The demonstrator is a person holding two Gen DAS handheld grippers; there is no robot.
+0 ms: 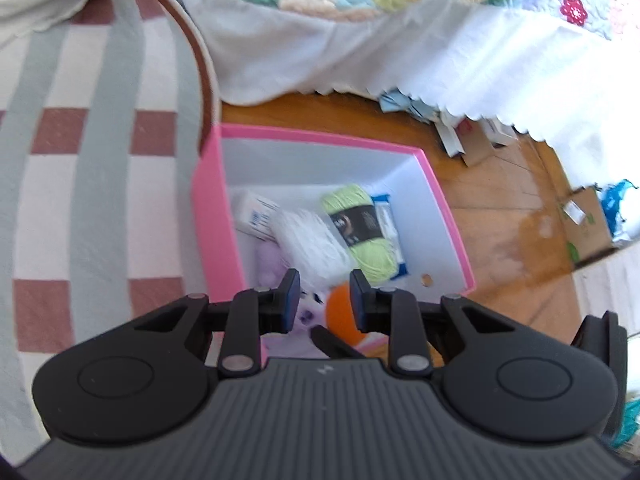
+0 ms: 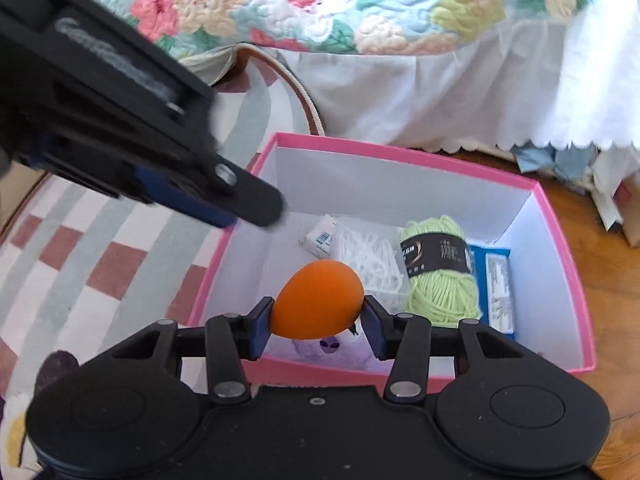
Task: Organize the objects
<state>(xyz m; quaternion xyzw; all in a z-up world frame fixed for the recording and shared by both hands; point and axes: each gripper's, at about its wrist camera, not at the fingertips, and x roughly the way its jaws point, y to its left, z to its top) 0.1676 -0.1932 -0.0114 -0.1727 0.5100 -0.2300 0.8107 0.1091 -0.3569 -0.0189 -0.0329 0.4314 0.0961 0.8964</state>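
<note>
While clamped between the right gripper's [image 2: 318, 322] pads, an orange egg-shaped sponge [image 2: 318, 306] was recorded above the near end of the pink box [image 2: 560, 236].

Within the box were listed a green yarn skein [image 2: 438, 276], a white cord bundle [image 2: 370, 258], a small white carton [image 2: 320, 236], a blue packet [image 2: 498, 288] and a lilac plush item [image 2: 332, 348]. Over the box's left rim the left gripper [image 1: 325, 296] was noted, jaws nearly closed, nothing seen gripped. Outward: checked rug [image 2: 116, 264], wooden floor [image 2: 608, 272], floral quilt [image 2: 320, 0].
</note>
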